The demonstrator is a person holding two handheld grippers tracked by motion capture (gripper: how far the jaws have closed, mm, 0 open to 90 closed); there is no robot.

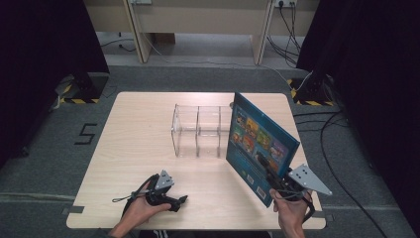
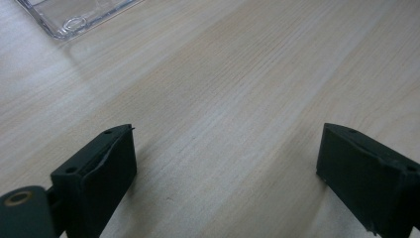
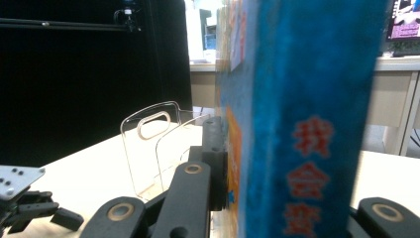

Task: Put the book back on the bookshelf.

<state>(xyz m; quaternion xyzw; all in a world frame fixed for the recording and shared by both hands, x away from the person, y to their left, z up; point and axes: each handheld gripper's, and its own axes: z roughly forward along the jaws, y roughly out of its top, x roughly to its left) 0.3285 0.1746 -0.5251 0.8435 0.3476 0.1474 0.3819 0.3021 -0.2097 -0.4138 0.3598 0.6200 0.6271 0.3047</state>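
Note:
A blue picture book (image 1: pixel 260 144) stands upright on its edge at the right of the table, tilted toward the clear acrylic rack (image 1: pixel 198 130). My right gripper (image 1: pixel 270 173) is shut on the book's near lower part. In the right gripper view the book's blue spine (image 3: pixel 307 119) rises between the jaws, with the rack (image 3: pixel 151 148) behind at left. My left gripper (image 1: pixel 179 201) rests low over the table's front left, held in a hand. In the left gripper view its jaws stand wide apart over bare wood, and the left gripper (image 2: pixel 225 168) is open.
The wooden table (image 1: pixel 133 148) stands on grey carpet, with cables (image 1: pixel 337 148) on the floor at right. Black curtains hang on both sides. A corner of the rack (image 2: pixel 69 20) lies ahead of the left gripper. The left gripper (image 3: pixel 29 206) lies low at the left.

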